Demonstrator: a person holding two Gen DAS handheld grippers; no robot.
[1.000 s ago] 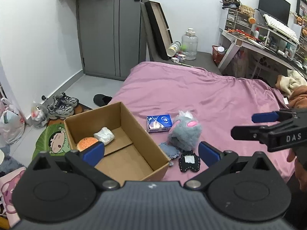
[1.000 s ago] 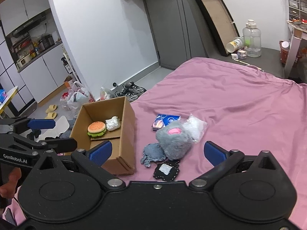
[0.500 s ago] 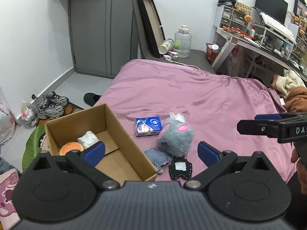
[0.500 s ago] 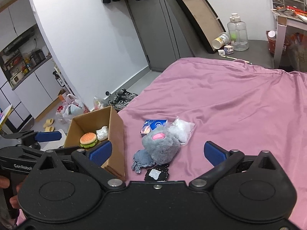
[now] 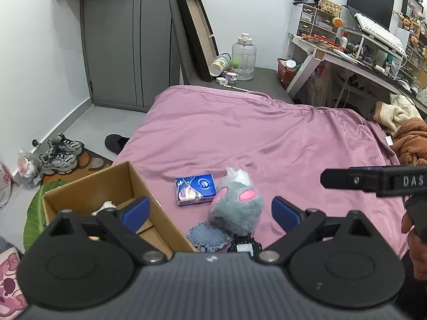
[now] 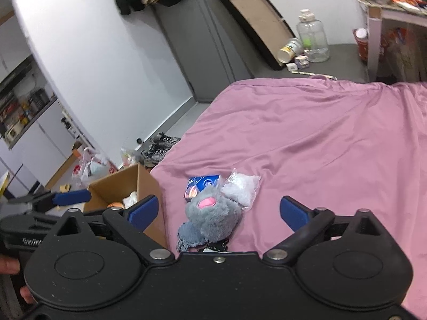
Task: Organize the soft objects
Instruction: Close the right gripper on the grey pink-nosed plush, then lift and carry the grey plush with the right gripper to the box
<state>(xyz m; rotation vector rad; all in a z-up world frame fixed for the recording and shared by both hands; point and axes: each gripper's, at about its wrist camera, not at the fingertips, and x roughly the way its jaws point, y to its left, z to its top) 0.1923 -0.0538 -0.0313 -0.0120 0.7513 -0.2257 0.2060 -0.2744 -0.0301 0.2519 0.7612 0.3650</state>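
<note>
A grey fluffy plush with pink patches point(image 5: 236, 210) point(image 6: 213, 217) lies on the pink bed sheet point(image 5: 267, 138) beside a blue tissue pack point(image 5: 194, 190) point(image 6: 201, 185), a clear bag of white stuffing point(image 6: 241, 186), a blue knitted piece point(image 5: 208, 236) and a black patch point(image 5: 244, 245). An open cardboard box point(image 5: 157, 218) point(image 6: 128, 184) stands left of them and holds a plush burger and a white item. My left gripper point(image 5: 210, 210) is open, just short of the plush. My right gripper point(image 6: 218, 210) is open, also short of it.
Shoes point(image 5: 60, 153) and bags lie on the floor at left. A grey door point(image 5: 128, 40), a water jug point(image 5: 243, 56) and a leaning frame point(image 5: 196, 34) are beyond the bed. A cluttered desk point(image 5: 360, 53) and blankets point(image 5: 405, 130) are at right.
Both grippers have moved forward and lower toward the plush, which now looms larger. The right view has tilted. Both stay open and nothing was picked up.
</note>
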